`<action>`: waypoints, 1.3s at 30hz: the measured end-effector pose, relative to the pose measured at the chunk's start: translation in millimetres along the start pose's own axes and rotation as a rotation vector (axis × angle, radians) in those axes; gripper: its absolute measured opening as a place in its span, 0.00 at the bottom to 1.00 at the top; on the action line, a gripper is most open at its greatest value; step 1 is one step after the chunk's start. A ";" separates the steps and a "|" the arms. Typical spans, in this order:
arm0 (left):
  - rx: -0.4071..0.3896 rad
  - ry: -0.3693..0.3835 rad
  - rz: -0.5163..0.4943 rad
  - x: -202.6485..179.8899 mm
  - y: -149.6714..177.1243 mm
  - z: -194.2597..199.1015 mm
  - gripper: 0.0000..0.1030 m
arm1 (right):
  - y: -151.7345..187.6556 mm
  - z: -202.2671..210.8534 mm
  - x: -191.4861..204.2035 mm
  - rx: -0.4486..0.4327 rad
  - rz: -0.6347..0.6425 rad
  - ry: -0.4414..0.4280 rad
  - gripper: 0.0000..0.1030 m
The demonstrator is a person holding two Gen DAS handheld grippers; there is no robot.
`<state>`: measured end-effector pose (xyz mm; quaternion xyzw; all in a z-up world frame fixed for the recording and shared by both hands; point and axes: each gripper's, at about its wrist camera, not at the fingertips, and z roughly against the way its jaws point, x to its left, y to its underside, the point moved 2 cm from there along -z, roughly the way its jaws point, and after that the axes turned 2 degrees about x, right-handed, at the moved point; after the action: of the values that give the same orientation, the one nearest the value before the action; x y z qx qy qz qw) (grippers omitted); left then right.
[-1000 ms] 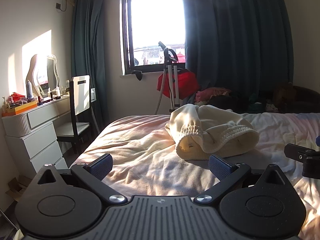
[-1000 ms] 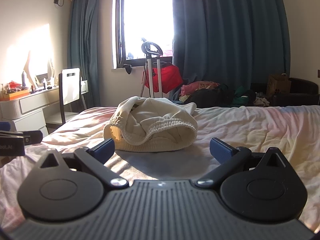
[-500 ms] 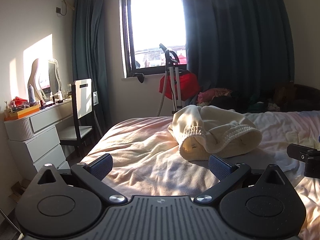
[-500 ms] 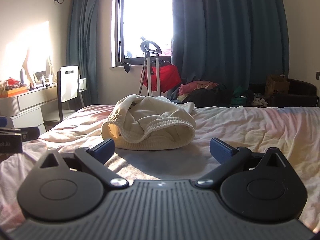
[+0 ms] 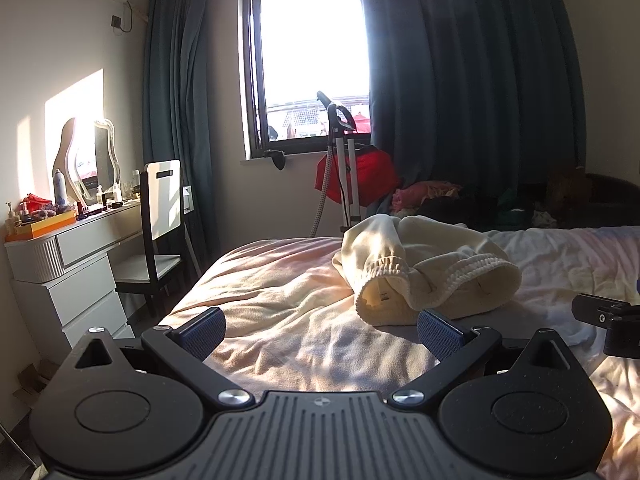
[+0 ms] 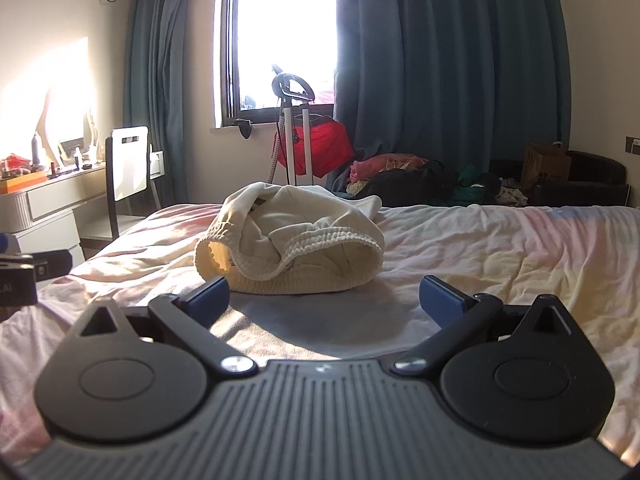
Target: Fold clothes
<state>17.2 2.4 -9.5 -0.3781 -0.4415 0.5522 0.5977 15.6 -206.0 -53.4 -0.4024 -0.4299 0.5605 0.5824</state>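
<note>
While both my claws gape empty, the cream sweatpants [image 6: 296,240] lie crumpled mid-bed [image 6: 500,248], waistband towards me: dead ahead of the right claw [image 6: 324,296], right of the left claw [image 5: 320,330].

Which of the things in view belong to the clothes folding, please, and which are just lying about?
For the job: cream garment, crumpled on the bed; left gripper and right gripper, both open and empty.

Lying about: chair, dressing table, garment steamer, clothes pile beyond the bed.
</note>
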 end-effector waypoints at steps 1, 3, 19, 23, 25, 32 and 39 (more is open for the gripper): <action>-0.004 0.001 0.002 -0.3 -0.1 -0.2 1.00 | 0.1 0.2 0.0 -0.001 -0.001 0.001 1.00; 0.001 0.028 0.007 -0.8 0.6 -1.9 1.00 | -0.1 1.0 0.5 -0.009 -0.002 0.007 1.00; -0.052 0.021 0.021 6.0 -1.2 2.6 1.00 | -24.8 38.4 3.0 -0.097 -0.075 0.079 1.00; -0.015 0.019 0.020 15.5 -12.7 3.8 1.00 | -45.2 53.8 2.2 -0.096 -0.143 0.079 1.00; -0.011 0.012 0.037 23.4 -32.8 9.0 1.00 | -60.3 62.5 3.6 -0.113 -0.169 0.085 1.00; -0.026 0.020 0.178 51.8 -125.4 39.5 1.00 | -145.6 106.2 3.3 -0.273 -0.272 0.119 1.00; -0.061 0.026 0.127 34.3 -148.4 19.5 1.00 | -185.8 114.7 -0.6 -0.312 -0.281 0.157 1.00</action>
<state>47.2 20.3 140.1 -0.4306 -0.4256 0.5701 0.5553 -36.6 -217.0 158.3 -0.4661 -0.5164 0.3675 0.6172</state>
